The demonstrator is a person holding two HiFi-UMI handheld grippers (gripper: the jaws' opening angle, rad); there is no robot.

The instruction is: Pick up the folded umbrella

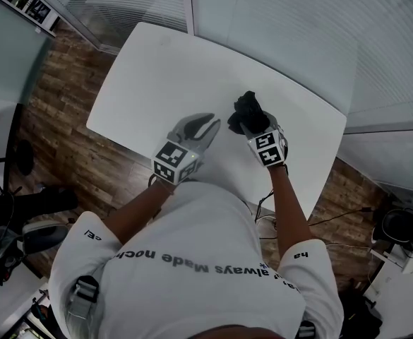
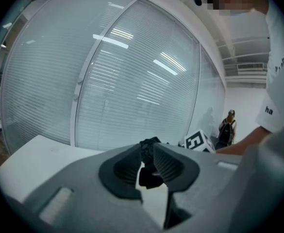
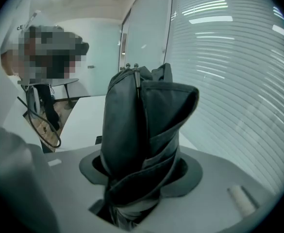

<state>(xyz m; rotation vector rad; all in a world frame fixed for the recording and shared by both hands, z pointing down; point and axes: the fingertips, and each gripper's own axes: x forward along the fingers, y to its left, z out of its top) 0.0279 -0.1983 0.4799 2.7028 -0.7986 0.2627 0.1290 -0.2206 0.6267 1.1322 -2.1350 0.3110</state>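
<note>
While the white table (image 1: 142, 69) takes up most of the head view, nothing is left lying on it, so the pickup looks all but done. Over its near edge the person holds both tools. The right gripper (image 1: 254, 124) is clenched around the folded umbrella (image 1: 247, 109). In the right gripper view the black bundle stands up between the pads, pinched near its strap-wrapped lower end. It appears to hang clear of the tabletop rather than rest on it. The left gripper (image 1: 214, 124) sits just beside it, jaws drawn together with only a slit between them and nothing in their grip. By my reading, what remains is only to keep the hold steady; the left tool has no part to play.
</note>
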